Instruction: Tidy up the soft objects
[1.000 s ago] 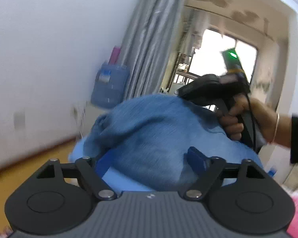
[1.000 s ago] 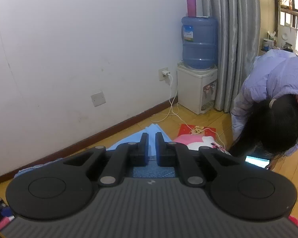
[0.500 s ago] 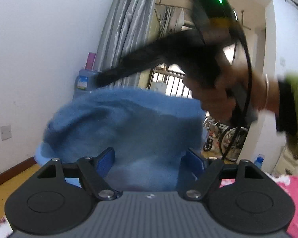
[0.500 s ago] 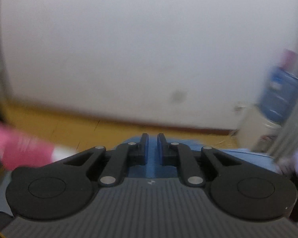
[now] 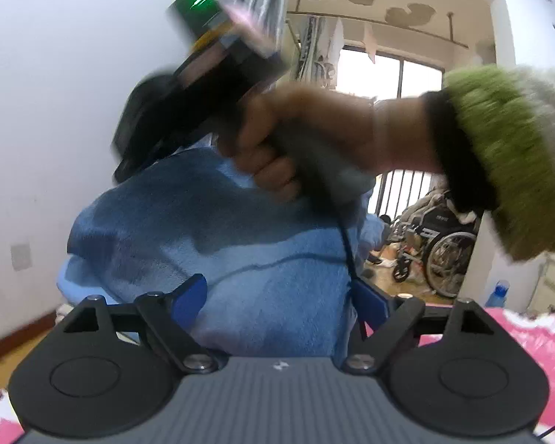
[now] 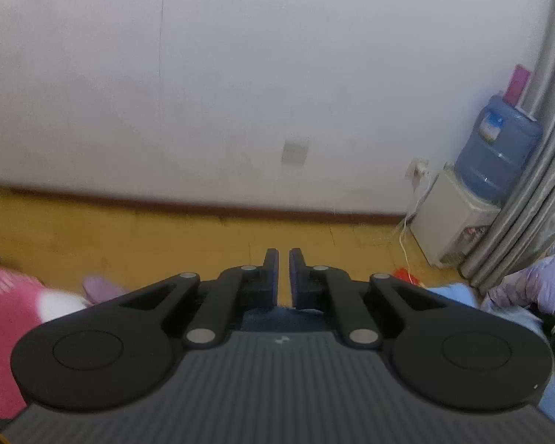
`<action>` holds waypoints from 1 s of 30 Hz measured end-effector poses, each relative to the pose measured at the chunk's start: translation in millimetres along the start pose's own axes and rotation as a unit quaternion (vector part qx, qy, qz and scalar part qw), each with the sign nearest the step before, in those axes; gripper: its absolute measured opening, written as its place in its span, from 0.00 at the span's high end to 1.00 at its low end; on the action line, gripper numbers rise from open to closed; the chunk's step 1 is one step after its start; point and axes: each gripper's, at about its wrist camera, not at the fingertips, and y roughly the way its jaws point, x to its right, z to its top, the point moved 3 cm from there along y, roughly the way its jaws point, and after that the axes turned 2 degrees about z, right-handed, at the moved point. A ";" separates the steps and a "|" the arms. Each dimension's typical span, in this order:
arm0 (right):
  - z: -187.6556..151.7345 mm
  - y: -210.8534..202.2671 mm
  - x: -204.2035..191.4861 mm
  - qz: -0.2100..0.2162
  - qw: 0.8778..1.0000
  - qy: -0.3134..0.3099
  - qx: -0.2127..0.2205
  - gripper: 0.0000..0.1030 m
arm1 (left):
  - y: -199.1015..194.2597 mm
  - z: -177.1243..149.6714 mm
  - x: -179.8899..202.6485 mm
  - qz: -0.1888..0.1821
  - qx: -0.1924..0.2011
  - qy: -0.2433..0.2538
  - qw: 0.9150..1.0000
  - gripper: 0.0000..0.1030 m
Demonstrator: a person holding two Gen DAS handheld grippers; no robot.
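Between the left fingers: blue towel (image 5: pixel 262 259), bunched, filling the gap of the left tool (image 5: pixel 277 296); jaws spread wide, and whether they press the cloth cannot be told.
Left tool fingers: blue pads, one (image 5: pixel 190 296) at the towel's left edge, the other at its right edge.
Ahead of the left tool, above the towel: right tool (image 5: pixel 174 111), blurred, black, with a green light on top, its front end at the towel's upper edge.
Hand on the right tool: right hand (image 5: pixel 314 137), wrapped round the grip, with a green cuff (image 5: pixel 499 162) behind the wrist.
Right tool, own view: jaws (image 6: pixel 284 277) nearly together with a thin gap; blue cloth shows just below and behind the fingertips, but a pinch cannot be confirmed.
Ahead of the right tool: wooden floor (image 6: pixel 166 236) and white wall (image 6: pixel 240 74).
Far right of the right tool: water dispenser (image 6: pixel 473 192) with a blue bottle, beside a grey curtain (image 6: pixel 529 192).
Left of the right tool: pink cloth (image 6: pixel 7 318), blurred.
Beyond the left tool, to its right: wheelchair (image 5: pixel 440 255) near a doorway.
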 end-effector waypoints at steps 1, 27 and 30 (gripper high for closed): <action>-1.4 -18.7 4.1 0.004 1.000 0.014 0.015 0.93 | -2.0 -0.6 0.4 0.002 0.001 0.005 1.000 0.16; -128.4 -138.9 122.3 -0.027 0.920 0.388 0.055 0.45 | 7.7 48.1 46.3 -0.042 -0.005 0.095 0.995 0.15; -127.3 -148.7 118.0 -0.024 0.922 0.382 0.060 0.45 | 32.8 57.2 71.1 -0.036 -0.001 0.152 0.988 0.15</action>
